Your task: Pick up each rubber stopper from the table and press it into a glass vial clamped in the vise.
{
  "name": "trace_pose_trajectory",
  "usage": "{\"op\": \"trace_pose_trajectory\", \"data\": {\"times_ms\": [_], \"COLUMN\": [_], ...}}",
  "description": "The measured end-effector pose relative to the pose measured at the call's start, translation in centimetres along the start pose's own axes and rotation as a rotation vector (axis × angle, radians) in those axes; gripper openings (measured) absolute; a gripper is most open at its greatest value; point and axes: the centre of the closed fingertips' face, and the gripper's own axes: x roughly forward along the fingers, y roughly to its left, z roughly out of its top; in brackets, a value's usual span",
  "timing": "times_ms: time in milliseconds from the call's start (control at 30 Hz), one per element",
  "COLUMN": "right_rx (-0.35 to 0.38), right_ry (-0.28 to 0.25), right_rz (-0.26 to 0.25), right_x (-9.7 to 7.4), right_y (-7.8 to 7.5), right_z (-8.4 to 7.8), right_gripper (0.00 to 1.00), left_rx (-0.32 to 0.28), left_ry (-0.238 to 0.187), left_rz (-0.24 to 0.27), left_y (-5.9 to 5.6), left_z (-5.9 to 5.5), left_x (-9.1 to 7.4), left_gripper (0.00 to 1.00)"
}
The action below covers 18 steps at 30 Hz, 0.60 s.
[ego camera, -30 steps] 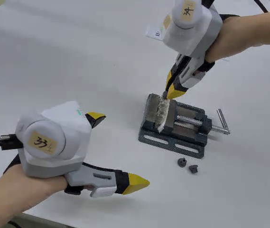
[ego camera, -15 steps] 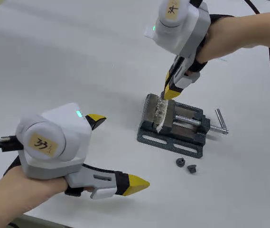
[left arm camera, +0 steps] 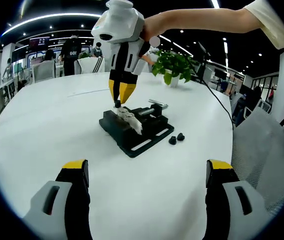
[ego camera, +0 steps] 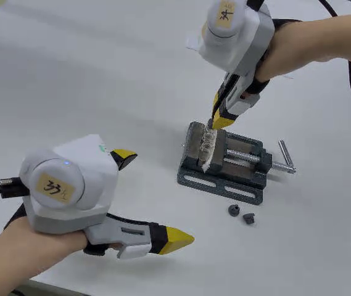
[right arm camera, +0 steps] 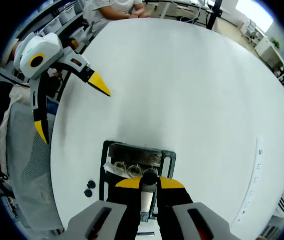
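Right claw (ego camera: 215,123) steeper than before, stopper (right arm camera: 149,177) over vials (right arm camera: 132,170)

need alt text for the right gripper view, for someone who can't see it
The right gripper holds a dark rubber stopper between its yellow-tipped jaws, just over glass vials clamped in a black vise on a white table. Two more stoppers lie beside the vise, and the left gripper hangs open at upper left.
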Motion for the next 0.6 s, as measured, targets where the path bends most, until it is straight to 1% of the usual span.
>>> {"op": "trace_pose_trajectory", "data": {"times_ms": [333,433,467,567,600], "right_rx": [-0.042,-0.064,-0.060,-0.056,-0.073], "right_ry": [-0.003,-0.004,-0.004,-0.010,-0.009], "right_rz": [0.004,0.005,0.005,0.022,0.020], "right_x": [-0.06,-0.14,-0.19,-0.22,-0.28], "right_y": [0.01,0.22,0.35,0.66,0.77], "right_z": [0.04,0.02,0.03,0.10,0.05], "right_gripper": [0.07,0.07,0.07,0.13,0.13], "left_rx": [-0.003,-0.003,-0.004,-0.006,-0.007], "left_ry": [-0.001,-0.003,-0.002,-0.002,-0.002], "left_rz": [0.001,0.001,0.001,0.003,0.002], "left_y": [-0.02,0.06,0.09,0.11,0.09], "left_z": [0.03,0.03,0.01,0.01,0.01], "left_x": [-0.04,-0.11,-0.12,-0.12,-0.12], "left_gripper": [0.97,0.96,0.96,0.96,0.96]}}
